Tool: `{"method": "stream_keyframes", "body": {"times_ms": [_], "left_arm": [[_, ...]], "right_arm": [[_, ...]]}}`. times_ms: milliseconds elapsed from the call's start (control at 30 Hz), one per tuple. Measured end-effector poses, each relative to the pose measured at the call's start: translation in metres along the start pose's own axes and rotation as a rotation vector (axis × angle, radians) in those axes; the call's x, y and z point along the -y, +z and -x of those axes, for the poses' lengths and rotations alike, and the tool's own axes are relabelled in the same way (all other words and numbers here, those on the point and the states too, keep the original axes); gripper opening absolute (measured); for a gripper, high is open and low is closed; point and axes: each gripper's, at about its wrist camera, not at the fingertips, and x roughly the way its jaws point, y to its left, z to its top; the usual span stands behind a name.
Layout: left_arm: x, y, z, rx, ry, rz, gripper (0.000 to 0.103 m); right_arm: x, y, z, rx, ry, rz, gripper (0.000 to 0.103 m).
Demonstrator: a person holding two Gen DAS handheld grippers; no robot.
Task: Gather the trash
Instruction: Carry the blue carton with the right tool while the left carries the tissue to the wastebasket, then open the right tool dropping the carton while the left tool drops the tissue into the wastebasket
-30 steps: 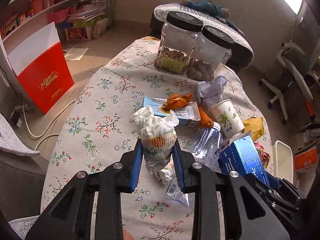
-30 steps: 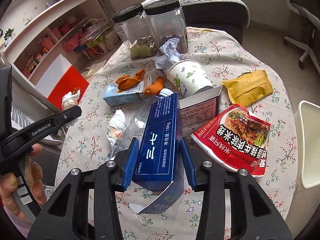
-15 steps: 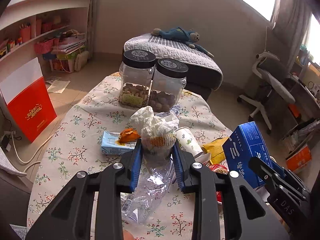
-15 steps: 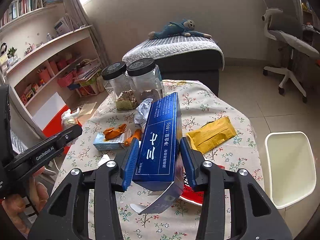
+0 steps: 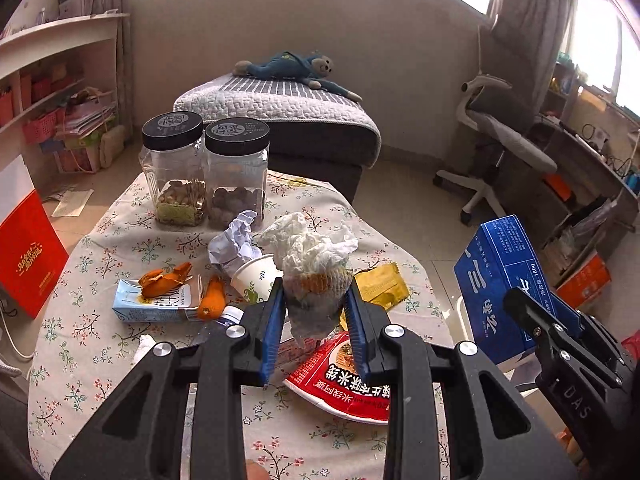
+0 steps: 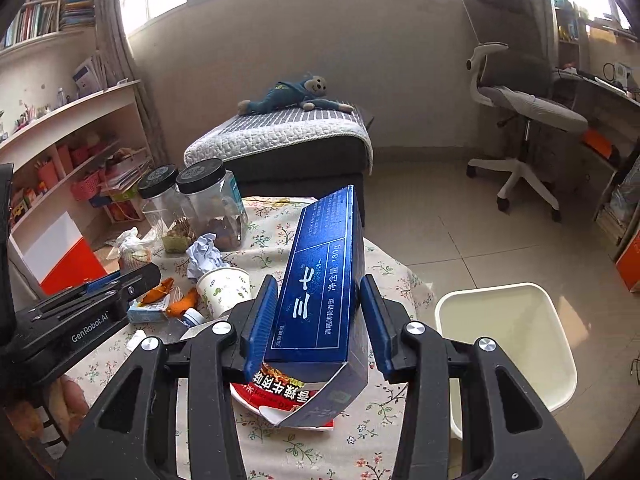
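Blue-padded, the left claw [image 5: 314,320] pinches a crumpled white tissue wad with an orange net sleeve [image 5: 314,276] at its waist, low centre of the left view. It looks light, soft and squashy, so a grip around the bunched middle should hold.

Low centre of the right view, the right claw [image 6: 318,322] clamps a long blue cardboard carton [image 6: 320,288] across its lower end, tilted up above the floral-clothed desk [image 6: 276,232]. This carton is probably stiff but hollow and could crush; its bottom flap hangs open.

At lower right stands a white plastic bin [image 6: 508,344] on the floor, likely the drop point. Left on the desk: a red noodle wrapper [image 5: 344,388], paper cup [image 5: 256,280] and yellow sachet [image 5: 382,284].
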Motion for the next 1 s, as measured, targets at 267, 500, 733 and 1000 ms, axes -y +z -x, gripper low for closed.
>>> {"method": "stream_keyframes", "body": {"times_ms": [267,500,733,1000], "left_arm": [[0.051,-0.006,-0.018,-0.021,-0.05,-0.066,0.03],[0.095,-0.012,-0.033,-0.05,-0.104,-0.116,0.03],[0.145,-0.016,-0.049,-0.093,-0.195,-0.146,0.03],[0.195,-0.021,-0.068,-0.148,-0.275,-0.187,0.03]], "right_arm": [[0.059,0.004,0.005,0.011,-0.095,-0.064,0.04],[0.109,0.001,-0.004,-0.039,-0.153,-0.148,0.041],[0.149,0.001,0.007,-0.019,-0.227,-0.252,0.066],[0.2,-0.002,0.032,0.048,-0.352,-0.363,0.083]]}}
